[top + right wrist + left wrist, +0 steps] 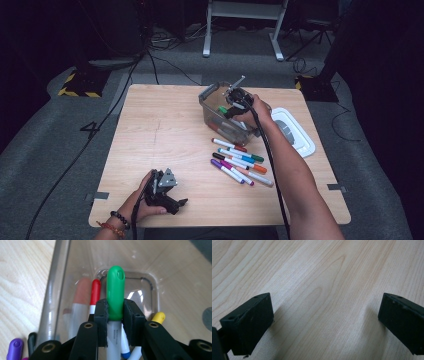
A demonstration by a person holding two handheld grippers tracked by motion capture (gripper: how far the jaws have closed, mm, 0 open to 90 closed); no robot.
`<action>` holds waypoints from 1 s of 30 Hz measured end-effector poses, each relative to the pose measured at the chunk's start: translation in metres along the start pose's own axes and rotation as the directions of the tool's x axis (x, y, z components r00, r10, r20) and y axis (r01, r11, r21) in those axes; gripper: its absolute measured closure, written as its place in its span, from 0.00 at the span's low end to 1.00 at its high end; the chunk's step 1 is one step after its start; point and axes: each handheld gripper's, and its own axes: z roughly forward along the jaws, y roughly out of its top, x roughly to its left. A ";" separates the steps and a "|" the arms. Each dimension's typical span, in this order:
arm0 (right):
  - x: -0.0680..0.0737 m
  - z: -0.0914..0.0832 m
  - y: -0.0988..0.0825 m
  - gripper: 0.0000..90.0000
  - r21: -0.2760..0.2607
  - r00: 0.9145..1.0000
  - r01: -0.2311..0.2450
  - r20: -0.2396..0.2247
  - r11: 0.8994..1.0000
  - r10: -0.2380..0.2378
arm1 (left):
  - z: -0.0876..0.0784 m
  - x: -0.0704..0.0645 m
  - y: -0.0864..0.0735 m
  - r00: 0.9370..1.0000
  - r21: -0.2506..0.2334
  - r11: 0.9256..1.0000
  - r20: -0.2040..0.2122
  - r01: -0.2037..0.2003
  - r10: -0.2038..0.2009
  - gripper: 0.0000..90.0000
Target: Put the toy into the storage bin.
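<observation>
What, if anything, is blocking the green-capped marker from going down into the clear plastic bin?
Nothing visible blocks it. The right gripper is shut on the green-capped marker over the open top of the clear bin. Markers already lie on the bin's floor, including a red-capped marker, but bare floor shows under the green cap.

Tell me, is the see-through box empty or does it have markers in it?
Not empty. The clear box already has markers lying inside, a red-capped one among them, and the right hand-held gripper holds a green marker over it.
</observation>
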 end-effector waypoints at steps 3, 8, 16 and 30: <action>0.002 0.001 0.001 0.82 0.029 1.000 0.008 -0.005 1.000 -0.008 | 0.000 0.000 0.000 1.000 0.000 1.000 0.001 0.000 0.000 0.00; 0.005 0.003 0.002 0.77 0.052 1.000 0.011 -0.004 0.999 -0.011 | 0.000 0.000 0.000 1.000 0.000 1.000 0.001 0.000 0.000 0.00; 0.003 -0.013 -0.004 0.62 -0.050 1.000 -0.010 0.013 0.999 0.010 | 0.000 0.000 0.000 1.000 0.000 1.000 0.001 -0.001 0.001 0.00; 0.023 -0.086 -0.041 0.44 -0.319 0.999 0.027 0.028 0.947 -0.019 | 0.000 0.000 0.000 1.000 0.000 1.000 0.001 -0.001 0.001 0.00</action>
